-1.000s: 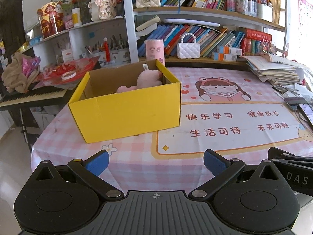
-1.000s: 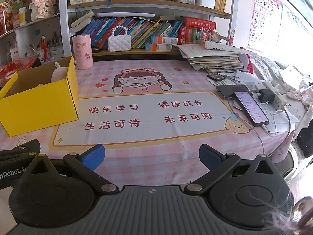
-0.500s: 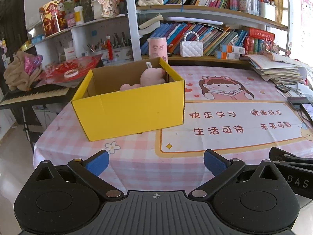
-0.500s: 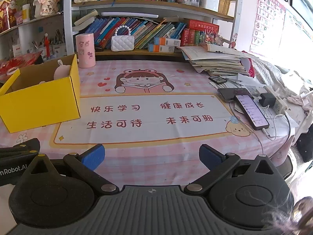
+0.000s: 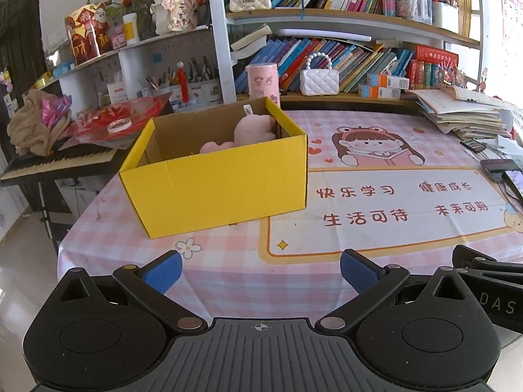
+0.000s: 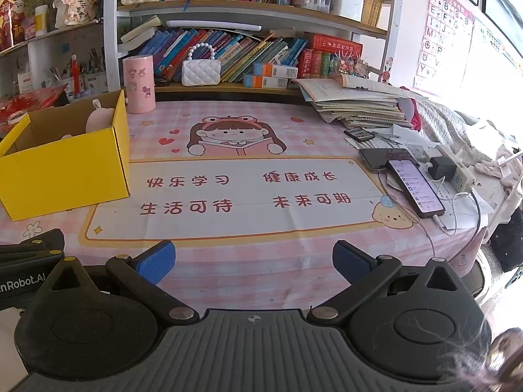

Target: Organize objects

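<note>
A yellow cardboard box (image 5: pixel 215 183) stands open on the left part of the pink checked tablecloth (image 5: pixel 228 268); in the right wrist view the box (image 6: pixel 65 170) sits at the far left. A pink plush toy (image 5: pixel 251 129) lies inside it, its top showing as the plush (image 6: pixel 98 119) over the box wall. My left gripper (image 5: pixel 260 272) hangs open and empty over the table's near edge, well short of the box. My right gripper (image 6: pixel 253 258) is open and empty too, over the near edge to the right of the left one.
A pink cylinder (image 6: pixel 139 85) and a white quilted bag (image 6: pixel 200 72) stand at the back by the bookshelf. A stack of papers (image 6: pixel 359 104), several phones (image 6: pixel 415 186) and a charger with cables (image 6: pixel 451 170) fill the right side. A keyboard (image 5: pixel 55 160) sits left of the table.
Both grippers have drawn back and risen a little, so the box and table look slightly farther off and lower. The jaws stayed open.
</note>
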Available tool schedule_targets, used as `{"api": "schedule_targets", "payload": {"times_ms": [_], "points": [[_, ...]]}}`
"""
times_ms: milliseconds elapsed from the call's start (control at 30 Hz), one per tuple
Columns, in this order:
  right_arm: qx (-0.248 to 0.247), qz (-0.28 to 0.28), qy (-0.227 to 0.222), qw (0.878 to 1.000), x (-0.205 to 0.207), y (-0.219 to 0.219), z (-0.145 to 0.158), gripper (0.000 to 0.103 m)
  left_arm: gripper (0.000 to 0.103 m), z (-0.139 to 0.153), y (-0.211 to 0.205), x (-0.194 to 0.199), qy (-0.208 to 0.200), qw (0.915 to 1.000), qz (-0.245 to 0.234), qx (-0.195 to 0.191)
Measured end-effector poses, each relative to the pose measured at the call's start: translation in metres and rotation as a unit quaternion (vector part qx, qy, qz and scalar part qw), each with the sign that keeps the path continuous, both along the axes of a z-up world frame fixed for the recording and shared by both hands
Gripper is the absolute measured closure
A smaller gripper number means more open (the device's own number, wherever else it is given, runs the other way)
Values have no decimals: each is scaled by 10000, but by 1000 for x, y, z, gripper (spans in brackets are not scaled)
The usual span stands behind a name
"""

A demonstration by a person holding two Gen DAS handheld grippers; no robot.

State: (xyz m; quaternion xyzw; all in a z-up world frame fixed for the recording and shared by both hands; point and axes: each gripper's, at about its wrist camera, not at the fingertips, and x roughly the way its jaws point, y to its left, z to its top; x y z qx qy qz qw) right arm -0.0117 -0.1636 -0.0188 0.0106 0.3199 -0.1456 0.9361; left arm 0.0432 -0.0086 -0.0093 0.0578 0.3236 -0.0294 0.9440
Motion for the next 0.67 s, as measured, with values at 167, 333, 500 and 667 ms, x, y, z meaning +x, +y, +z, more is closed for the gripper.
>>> {"api": "schedule_targets", "payload": {"times_ms": [167, 333, 500, 667], "points": [[0, 4, 13, 10000, 0, 0, -2, 0, 0, -1, 1, 1, 54, 10000, 22, -14], [2, 3, 20, 10000, 0, -1, -2, 0, 0, -1, 2, 1, 71, 10000, 30, -14], [-5, 1, 69, 10000, 1, 0, -6, 0, 0, -3, 1, 3, 130, 9999, 40, -14], [20, -6, 109, 9999, 3, -2, -8, 0, 0, -5, -1, 6, 168, 9999, 19, -13]]}}
